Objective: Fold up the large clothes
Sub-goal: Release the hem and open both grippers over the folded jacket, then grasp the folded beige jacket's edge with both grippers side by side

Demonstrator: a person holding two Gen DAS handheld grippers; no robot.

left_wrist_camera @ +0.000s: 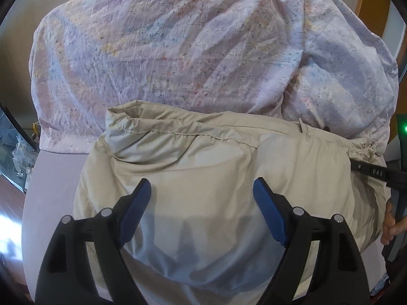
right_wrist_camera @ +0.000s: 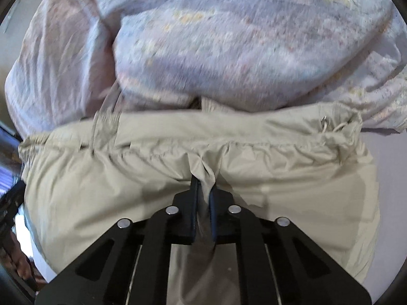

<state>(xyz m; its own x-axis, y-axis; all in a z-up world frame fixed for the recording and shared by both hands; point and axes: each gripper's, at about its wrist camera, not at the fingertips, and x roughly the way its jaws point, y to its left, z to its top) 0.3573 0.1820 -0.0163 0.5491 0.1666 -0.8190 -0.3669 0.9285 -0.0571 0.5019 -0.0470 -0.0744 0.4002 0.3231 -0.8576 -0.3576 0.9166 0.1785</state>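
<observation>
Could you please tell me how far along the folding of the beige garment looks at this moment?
Done: the beige garment lies on the table, in front of the patterned bedding. In hand: the right gripper pinches a fold below the drawstring waistband; the left gripper is open above the cloth. Left: no neat fold shows yet.

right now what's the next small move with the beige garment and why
Probably close the left hand-held gripper on the beige garment. Its jaws stand open over the fabric with nothing pinched, while the right hand-held gripper is already shut on a tuck below the gathered waistband. Two grips would let the cloth lift evenly.
</observation>
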